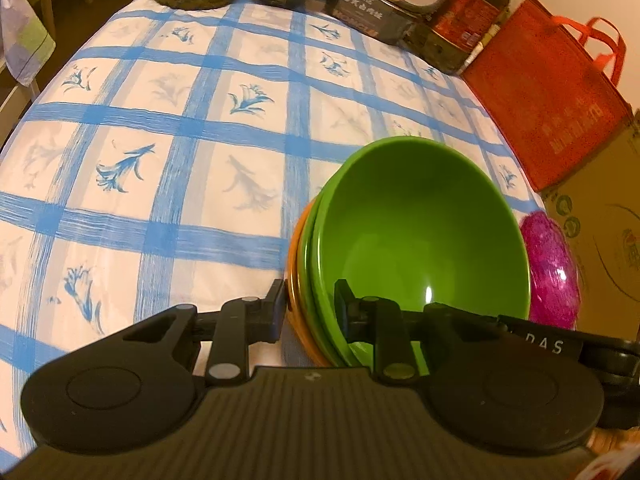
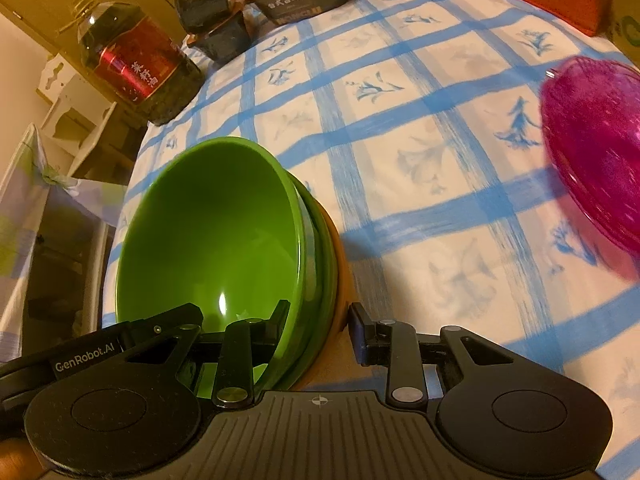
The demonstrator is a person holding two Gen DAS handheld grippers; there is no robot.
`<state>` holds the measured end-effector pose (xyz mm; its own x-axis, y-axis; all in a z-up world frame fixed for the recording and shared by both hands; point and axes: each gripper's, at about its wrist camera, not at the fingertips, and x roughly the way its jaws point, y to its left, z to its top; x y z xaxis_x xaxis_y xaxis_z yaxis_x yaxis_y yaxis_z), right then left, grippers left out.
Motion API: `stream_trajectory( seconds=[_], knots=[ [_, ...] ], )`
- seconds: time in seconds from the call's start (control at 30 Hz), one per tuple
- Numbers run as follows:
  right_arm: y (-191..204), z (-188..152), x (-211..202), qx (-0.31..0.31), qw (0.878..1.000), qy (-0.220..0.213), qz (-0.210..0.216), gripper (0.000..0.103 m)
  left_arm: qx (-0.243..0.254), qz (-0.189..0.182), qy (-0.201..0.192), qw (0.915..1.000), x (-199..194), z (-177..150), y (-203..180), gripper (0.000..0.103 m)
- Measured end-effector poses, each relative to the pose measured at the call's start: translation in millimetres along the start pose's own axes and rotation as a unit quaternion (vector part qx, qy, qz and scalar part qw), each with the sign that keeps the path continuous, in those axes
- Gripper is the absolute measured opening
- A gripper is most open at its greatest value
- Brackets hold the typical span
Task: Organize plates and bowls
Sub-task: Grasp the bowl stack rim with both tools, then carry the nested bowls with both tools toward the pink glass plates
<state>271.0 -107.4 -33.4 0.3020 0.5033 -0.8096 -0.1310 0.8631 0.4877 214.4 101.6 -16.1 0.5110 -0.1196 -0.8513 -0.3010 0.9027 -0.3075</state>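
Observation:
A stack of nested bowls [image 1: 420, 232], a green one on top, more green ones under it and an orange one at the bottom, is held over the blue-checked tablecloth [image 1: 180, 140]. My left gripper [image 1: 310, 312] is shut on the stack's left rim, one finger inside the top bowl and one outside the orange one. In the right wrist view the same stack of bowls [image 2: 212, 232] shows, with my right gripper [image 2: 320, 326] shut on its right rim in the same way. A pink translucent bowl [image 2: 596, 152] sits on the cloth to the right, also seen as the pink bowl [image 1: 552, 272].
Along the table's far edge stand dark food boxes [image 1: 372, 4], a large oil bottle [image 2: 140, 68] and jars. A red cloth bag [image 1: 548, 92] and a cardboard box [image 1: 600, 248] stand at the right. A chair with a draped cloth [image 2: 36, 200] is off the left edge.

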Motion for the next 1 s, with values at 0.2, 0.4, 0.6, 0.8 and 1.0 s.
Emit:
stream_trajectory(
  seconds=[0.2,0.4,0.6,0.8,1.0],
  knots=[
    [-14.9,-15.3,-24.0,0.015,1.0,-0.011,-0.001,0.031,0.019,-0.004,0.001,0.9998,-11.6,-17.6,-21.5,0.022],
    [-35.0,-28.8,-50.5,0.033,0.999,-0.025,-0.006,0.031,0.036,-0.012,0.005,0.9993,-18.5,-36.0,-46.8,0.022],
    [-56.7,-39.9,-77.9,0.049,0.998,-0.043,-0.013,0.031,0.057,-0.024,0.008,0.998,-22.4,-49.7,-75.7,0.023],
    [-80.4,-50.9,-106.1,0.069,0.996,-0.059,-0.024,0.031,0.079,-0.041,0.014,0.996,-23.9,-61.2,-104.6,0.023],
    [-99.8,-59.4,-128.9,0.085,0.993,-0.072,-0.035,0.031,0.099,-0.055,0.022,0.9934,-23.0,-72.6,-131.0,0.023]
  ],
)
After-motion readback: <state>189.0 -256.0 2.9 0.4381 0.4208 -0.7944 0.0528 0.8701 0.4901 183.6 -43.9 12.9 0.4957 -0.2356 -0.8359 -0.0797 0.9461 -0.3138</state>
